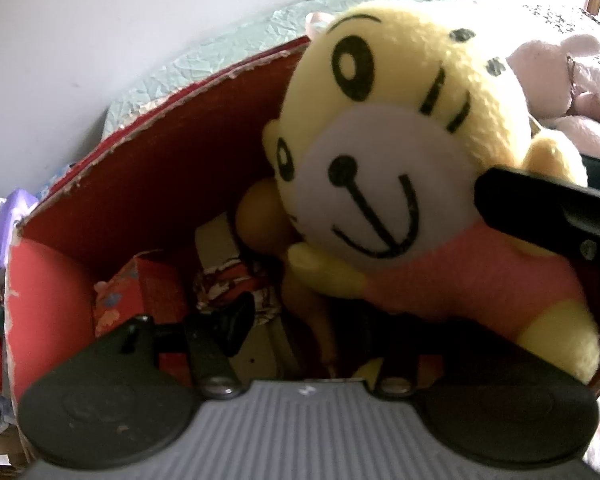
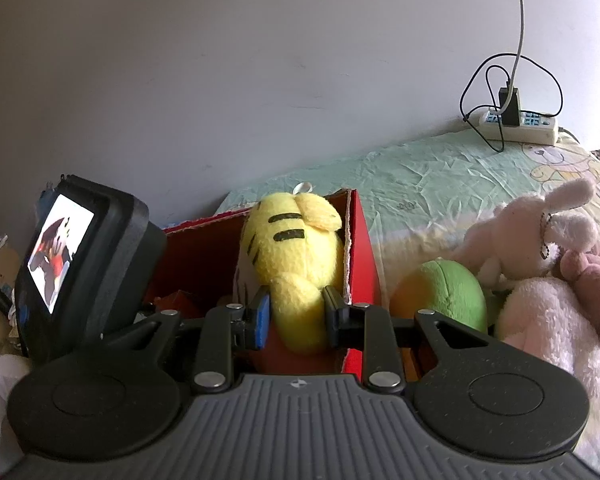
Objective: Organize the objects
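Tiger plush (image 2: 290, 264) hangs half inside the red cardboard box (image 1: 148, 152) on the bed's green sheet (image 2: 440, 184), its face turned to my left camera. I judge the box is the collecting bin, so I pinch the toy's yellow limb with my right gripper (image 2: 296, 316) to lower it in. My left gripper (image 1: 300, 320) hovers over the box contents; I cannot tell whether its jaws hold anything.
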Motion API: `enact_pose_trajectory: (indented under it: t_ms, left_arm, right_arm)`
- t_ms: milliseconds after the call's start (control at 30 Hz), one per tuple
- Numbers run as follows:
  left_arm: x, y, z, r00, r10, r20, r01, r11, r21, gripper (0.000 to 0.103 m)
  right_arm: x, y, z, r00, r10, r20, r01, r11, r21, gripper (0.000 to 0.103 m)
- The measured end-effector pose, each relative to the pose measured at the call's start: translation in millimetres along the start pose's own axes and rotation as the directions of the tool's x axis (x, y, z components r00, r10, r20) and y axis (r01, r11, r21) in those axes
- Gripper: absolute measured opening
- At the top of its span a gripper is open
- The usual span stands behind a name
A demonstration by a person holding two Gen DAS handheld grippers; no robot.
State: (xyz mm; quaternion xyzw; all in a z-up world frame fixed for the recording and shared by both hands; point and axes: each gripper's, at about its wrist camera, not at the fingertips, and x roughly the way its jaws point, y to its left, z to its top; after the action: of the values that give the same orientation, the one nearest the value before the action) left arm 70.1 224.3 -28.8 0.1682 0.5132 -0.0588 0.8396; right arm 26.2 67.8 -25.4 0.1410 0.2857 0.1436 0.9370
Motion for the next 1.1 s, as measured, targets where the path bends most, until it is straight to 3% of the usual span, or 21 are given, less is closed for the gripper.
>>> enact_pose_trajectory:
  t_ms: [200, 367, 567, 733, 767, 1100]
  left_arm:
    - [-2, 6, 4, 1.000, 0.014, -0.019, -0.014, 0.999, -0.031, 0.057]
    - [-32, -11, -14, 0.994, 0.111, 0.001, -0.111, 0.993, -0.050, 0.068]
    - [-41, -2, -9, 0.984, 0.178, -0.007, -0.178, 0.976, -0.124, 0.076]
    - [-29, 0, -6, 0.975, 0.224, -0.015, -0.223, 0.963, -0.153, 0.078]
    - [-10, 6, -6, 0.973, 0.230, -0.019, -0.230, 0.960, -0.159, 0.078]
    - [-18, -7, -8, 0.958, 0.280, -0.065, -0.287, 0.931, -0.226, 0.079]
  right_arm:
    - [-3, -6, 2, 0.999, 0.049, -0.024, -0.049, 0.999, 0.004, 0.028]
    - [-5, -11, 6, 0.994, 0.098, -0.046, -0.097, 0.995, 0.020, 0.028]
    - [-8, -17, 10, 0.984, 0.160, -0.073, -0.160, 0.987, 0.003, 0.029]
    - [-10, -23, 13, 0.973, 0.212, -0.093, -0.212, 0.977, 0.010, 0.029]
    - [-10, -24, 13, 0.970, 0.222, -0.097, -0.222, 0.975, 0.011, 0.029]
    - [-15, -37, 18, 0.946, 0.299, -0.122, -0.302, 0.953, 0.000, 0.030]
